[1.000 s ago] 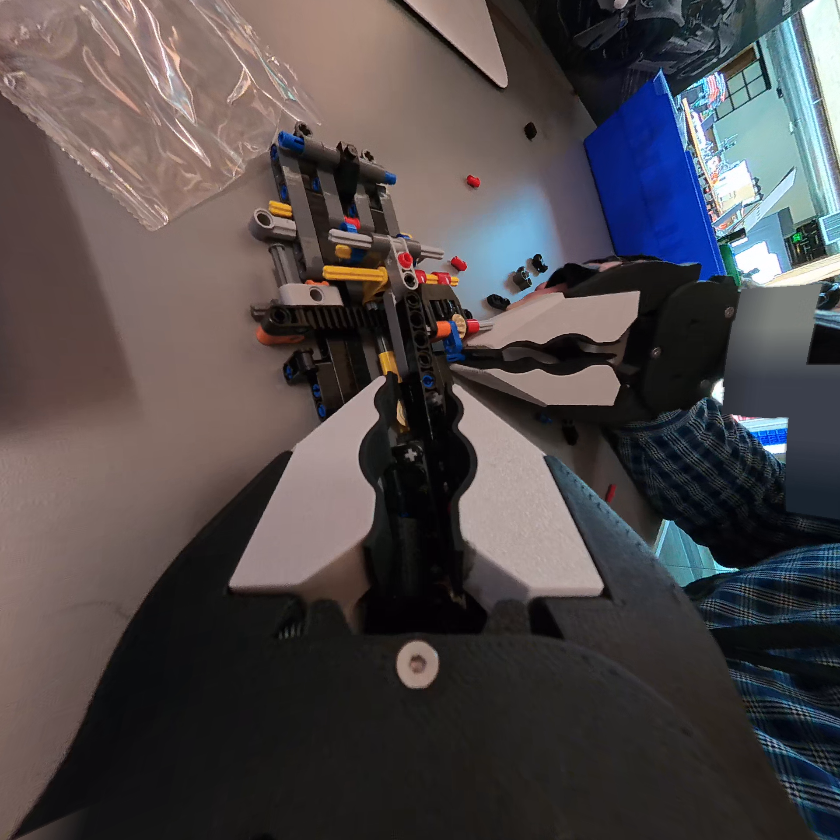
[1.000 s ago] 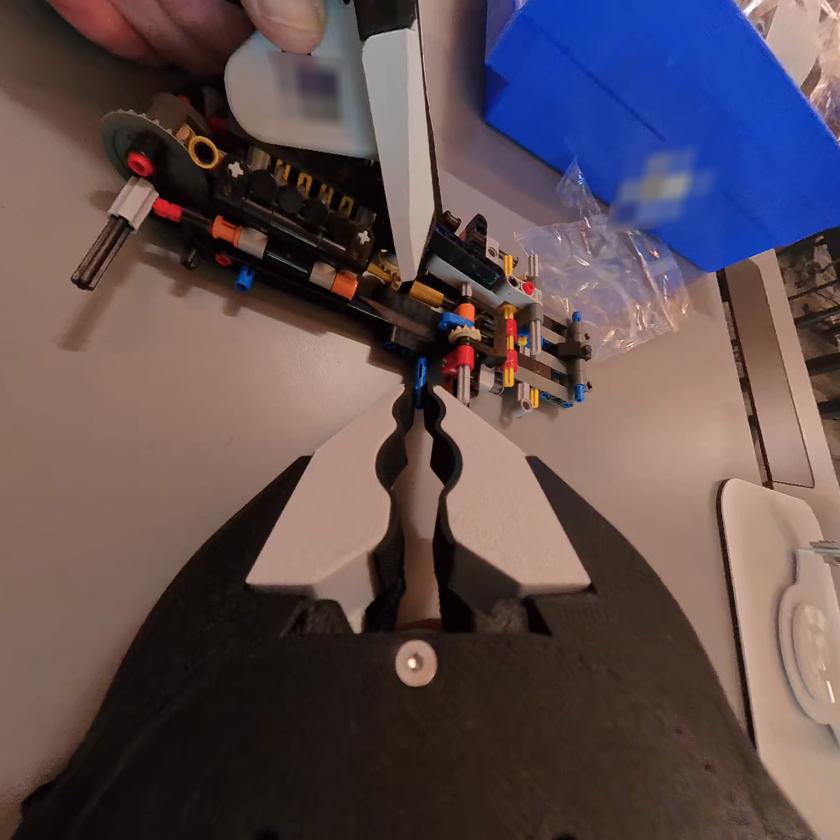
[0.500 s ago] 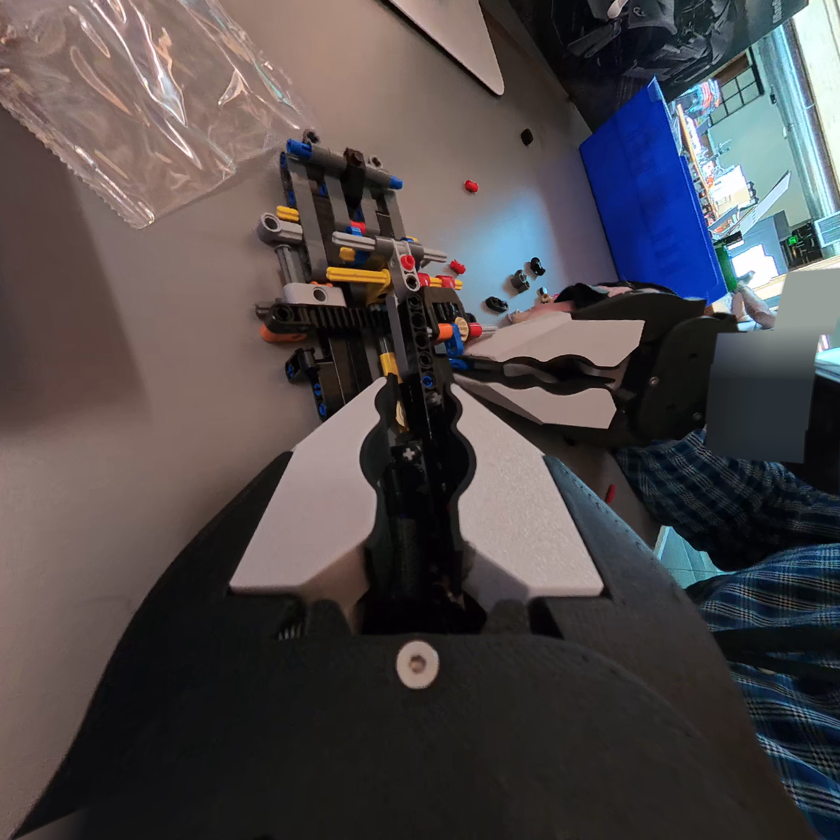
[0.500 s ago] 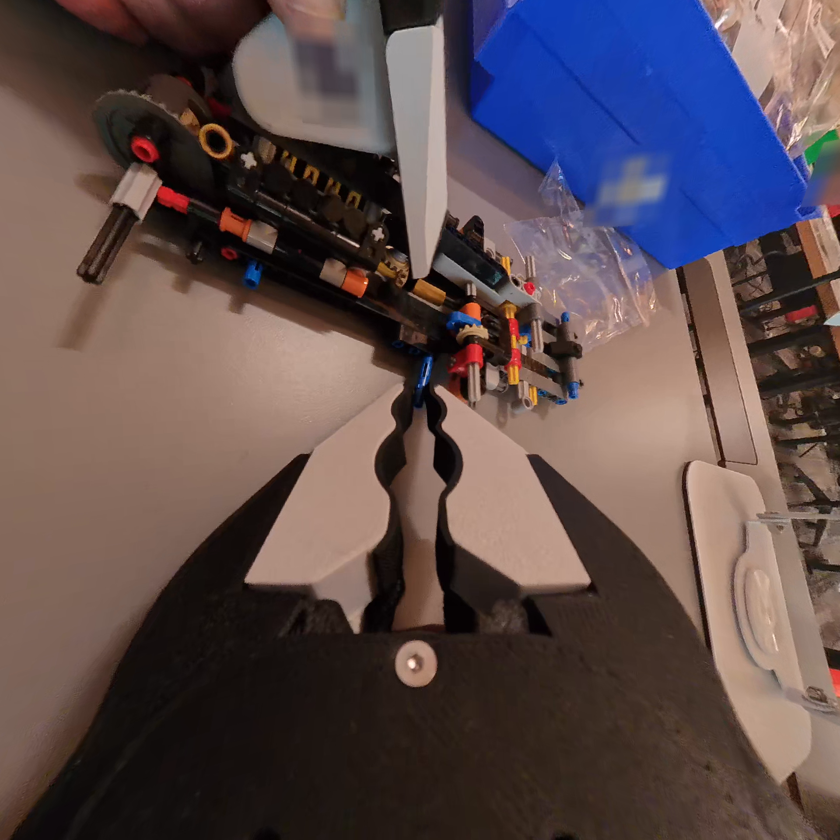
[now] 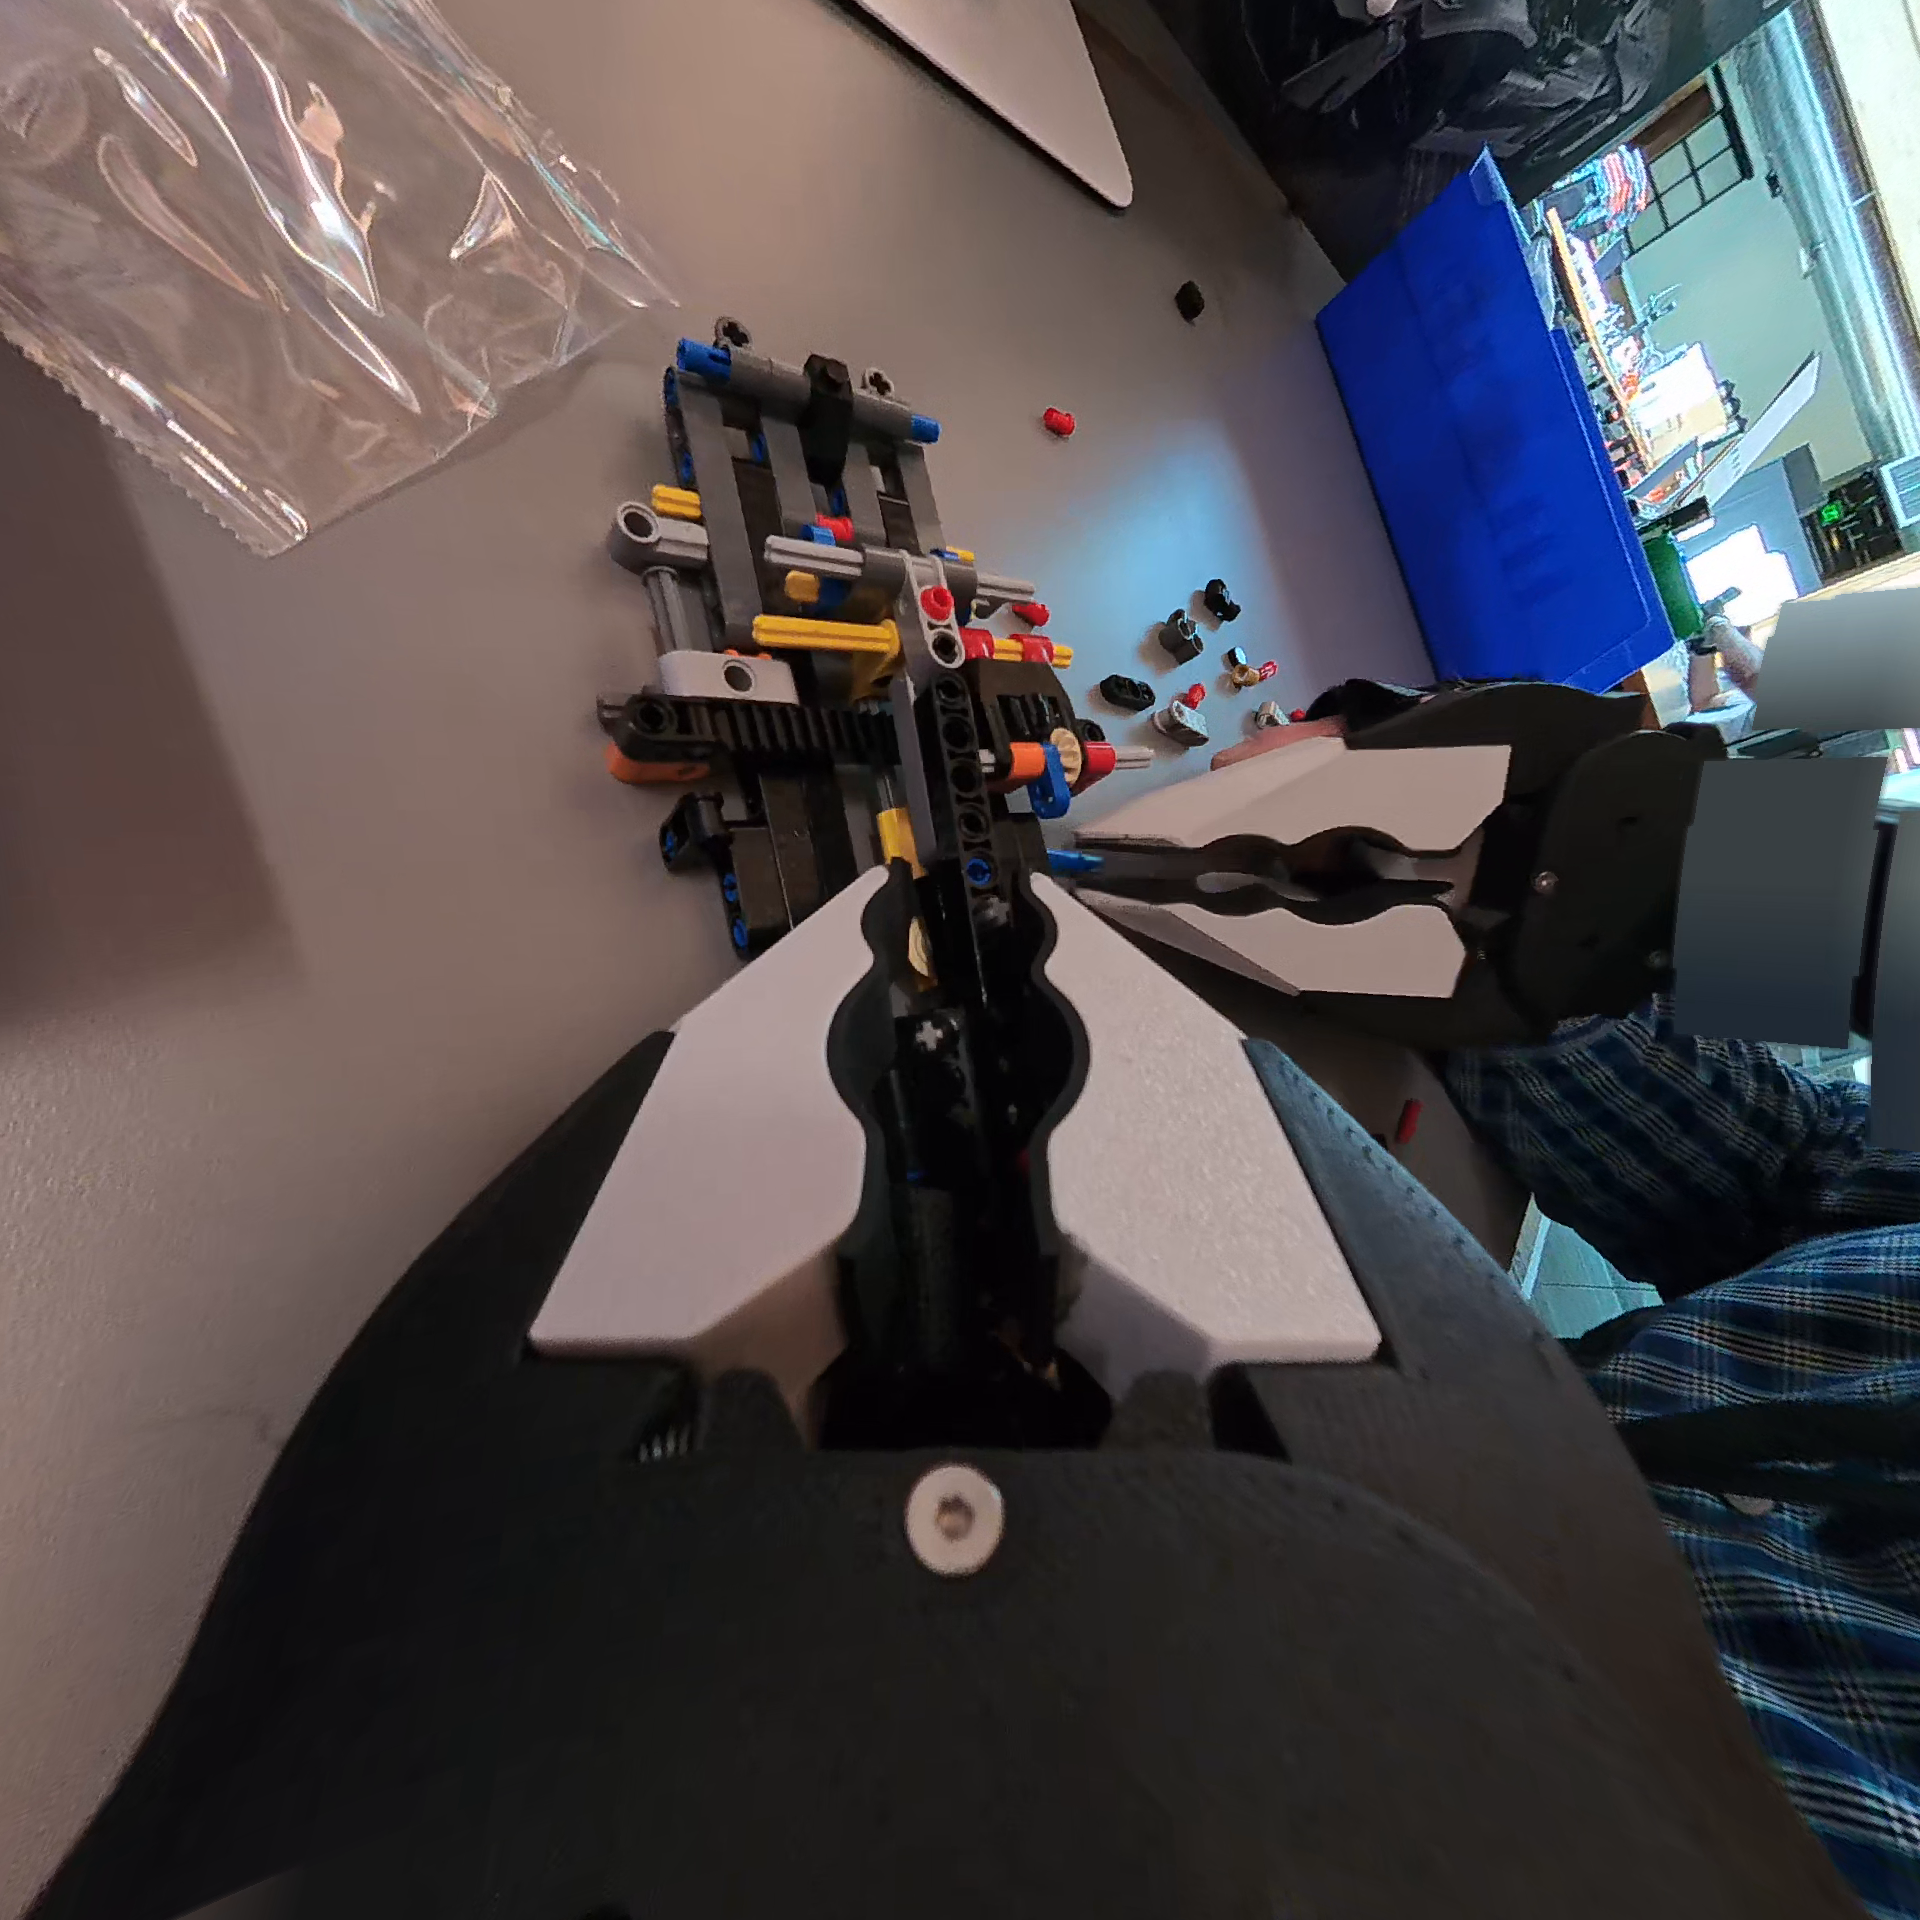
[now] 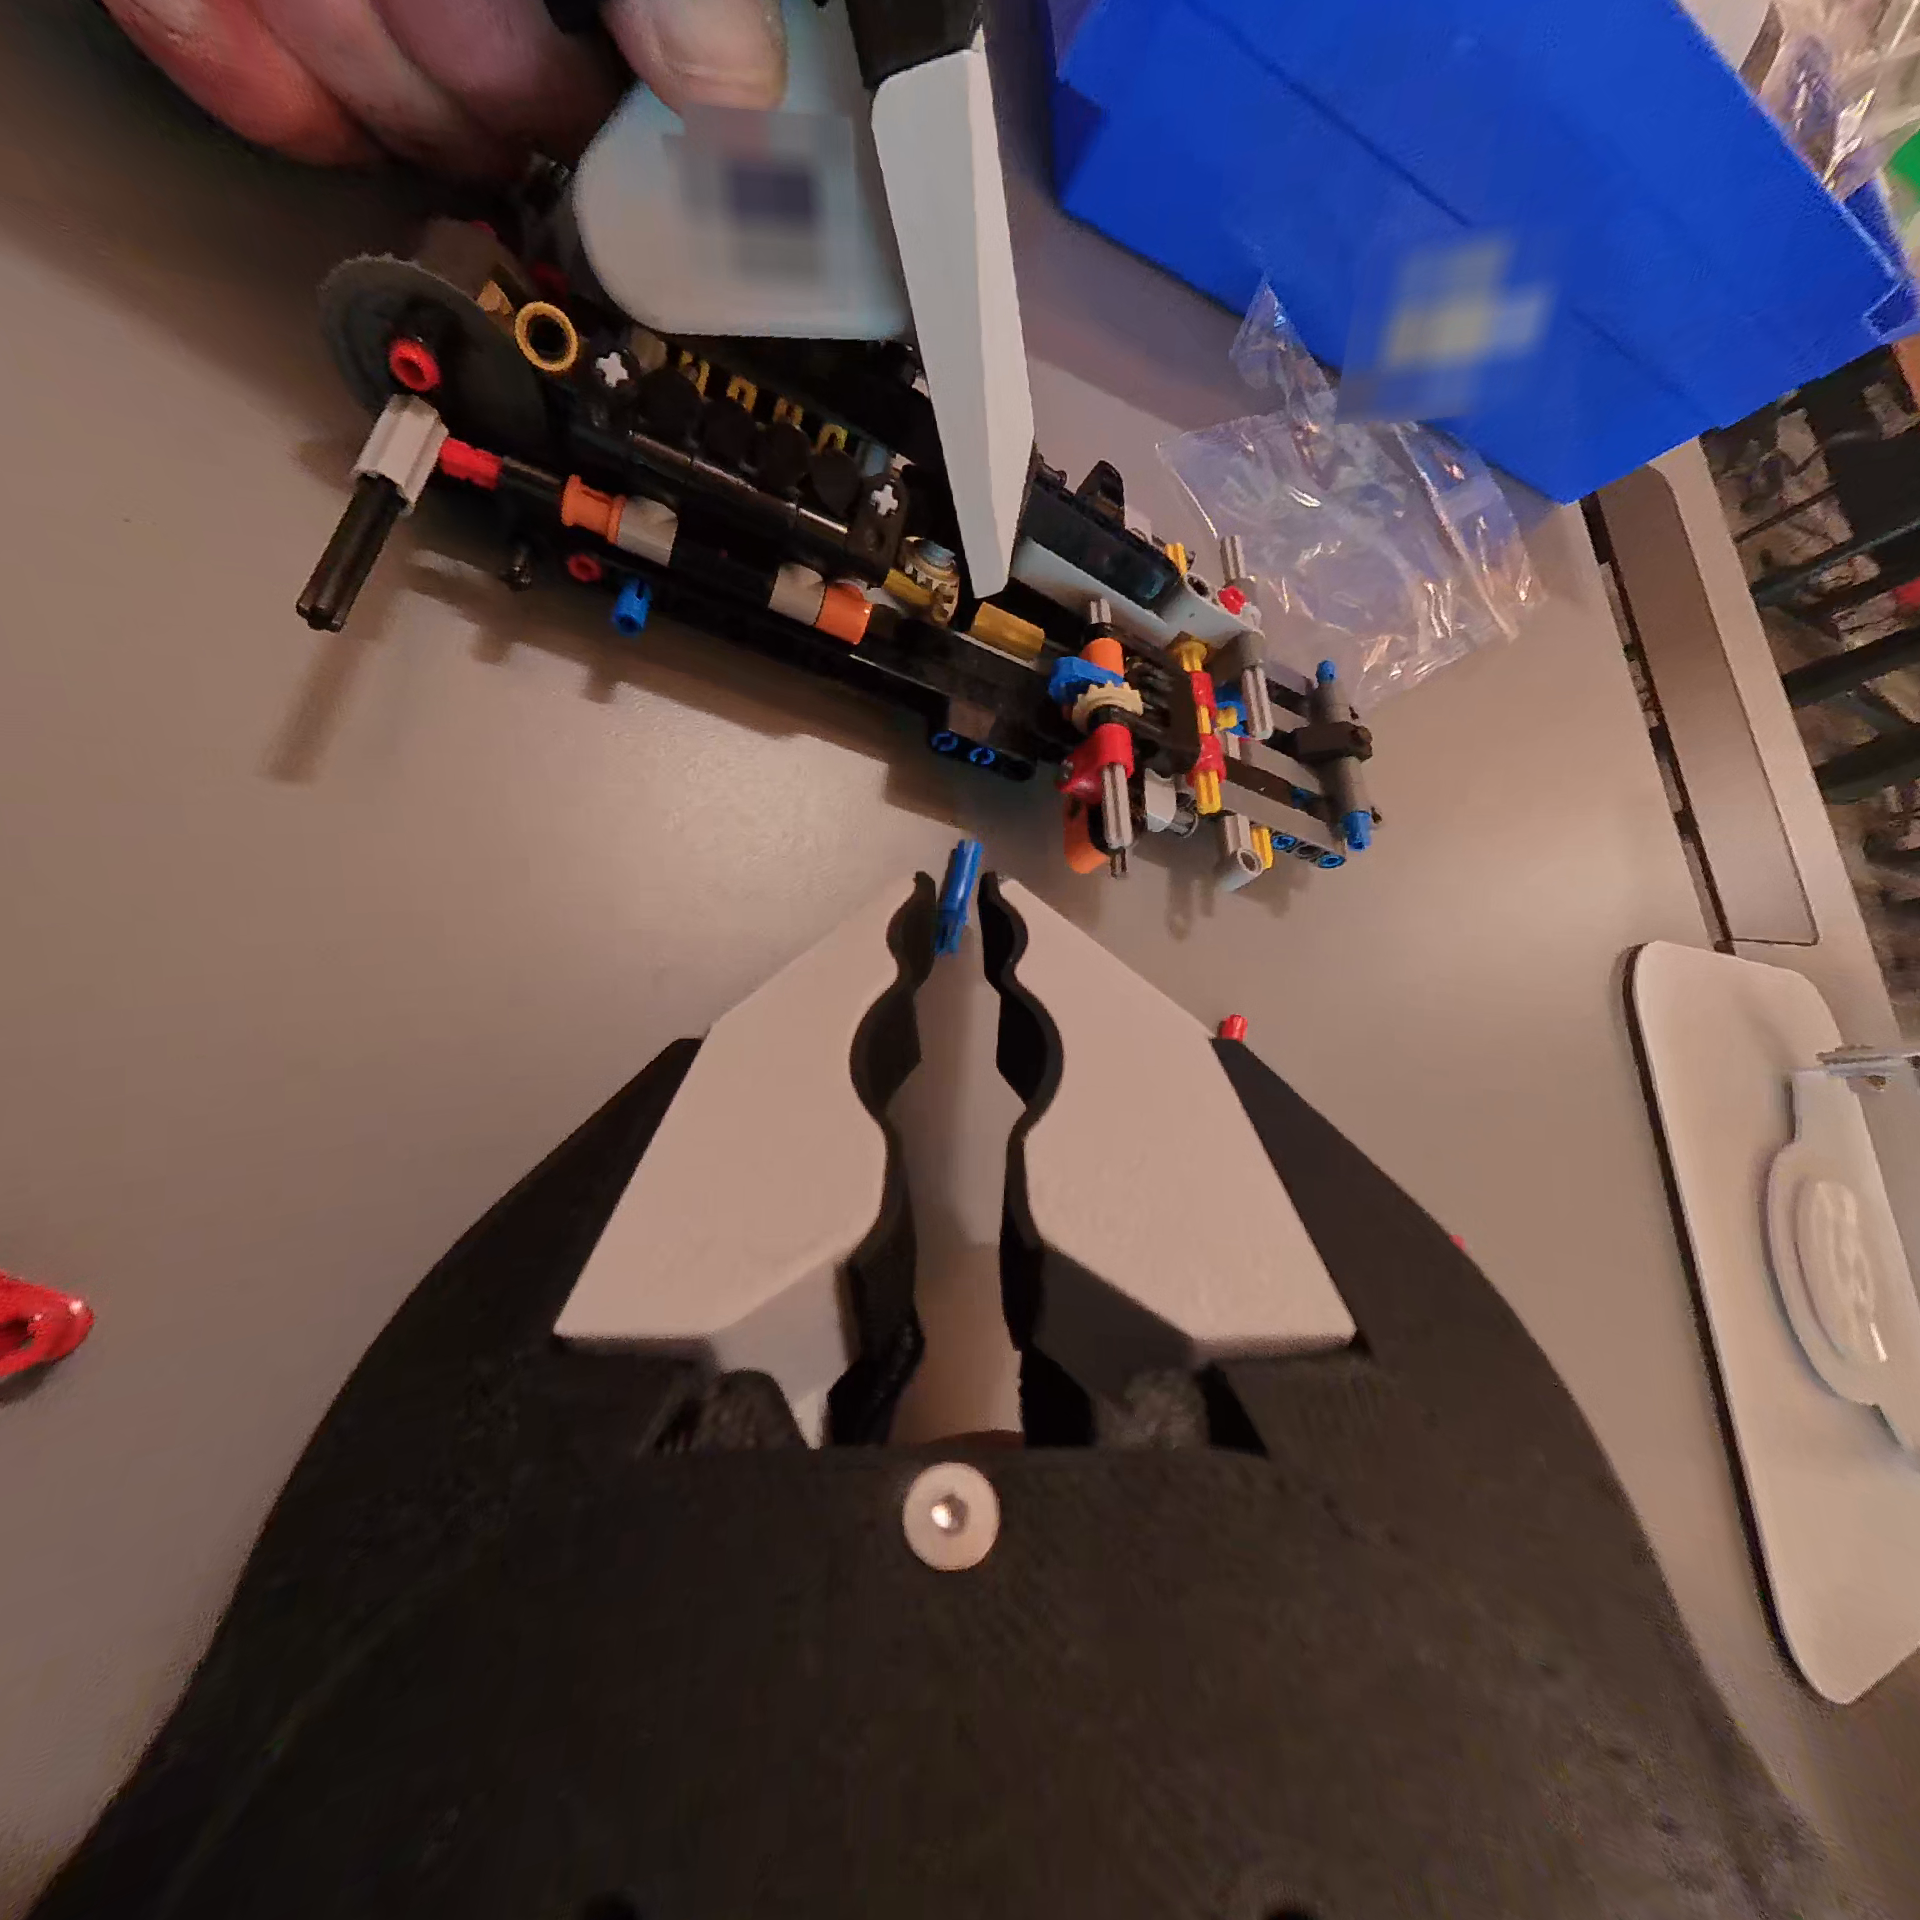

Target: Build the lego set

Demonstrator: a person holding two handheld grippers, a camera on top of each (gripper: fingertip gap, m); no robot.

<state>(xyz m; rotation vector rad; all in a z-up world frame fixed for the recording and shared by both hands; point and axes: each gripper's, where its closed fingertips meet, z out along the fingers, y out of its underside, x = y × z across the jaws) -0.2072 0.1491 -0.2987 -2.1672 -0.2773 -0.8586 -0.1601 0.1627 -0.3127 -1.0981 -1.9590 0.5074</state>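
Scanning from the left in the left wrist view, we have a clear plastic bag (image 5: 281, 260) lying flat on the grey bench (image 5: 208, 1039), and we cannot make out anything inside it. Next comes the lego model (image 5: 831, 644), resting on the bench with its black beam running straight back between the fingers of our left hand-held gripper (image 5: 961, 904), which is clamped on that beam. Right of the model, loose small parts (image 5: 1184, 634) sit scattered on the bench. Further right, our right hand-held gripper (image 6: 961, 894) pinches a blue pin (image 6: 956, 894) at its tips. Far right stands the blue bin (image 5: 1486, 457); its contents are hidden from us.

In the right wrist view, a crumpled clear bag (image 6: 1351, 561) lies just under the bin's (image 6: 1403, 208) corner, beside the model's (image 6: 831, 582) grey end.

Against half a second ago: the blue pin was right up against the model's edge, and now we see it pulled back, with bare bench between pin and model. The left grip has not changed.
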